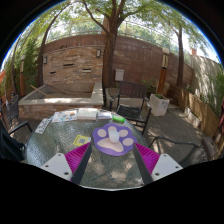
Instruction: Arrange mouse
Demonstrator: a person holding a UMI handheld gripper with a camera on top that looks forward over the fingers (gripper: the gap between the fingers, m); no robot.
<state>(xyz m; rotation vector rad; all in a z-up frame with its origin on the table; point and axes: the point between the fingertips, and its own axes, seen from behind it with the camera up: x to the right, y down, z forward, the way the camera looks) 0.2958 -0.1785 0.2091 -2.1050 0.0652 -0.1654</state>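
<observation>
A purple paw-shaped mouse pad (113, 137) with a white paw print lies on the glass patio table (60, 145), just ahead of the fingers. A small green object (118, 119) sits at the pad's far edge; I cannot tell if it is the mouse. My gripper (115, 154) is open and empty above the table's near part. Its pink pads (87, 158) stand wide apart on either side of the pad's near edge, with only the tabletop between them.
Papers or booklets (75, 116) lie at the table's far left, and a yellow item (82, 141) lies left of the pad. Black metal chairs (135, 108) stand beyond the table. Farther off are a white planter (158, 103), a tree trunk (108, 60) and a brick wall (75, 65).
</observation>
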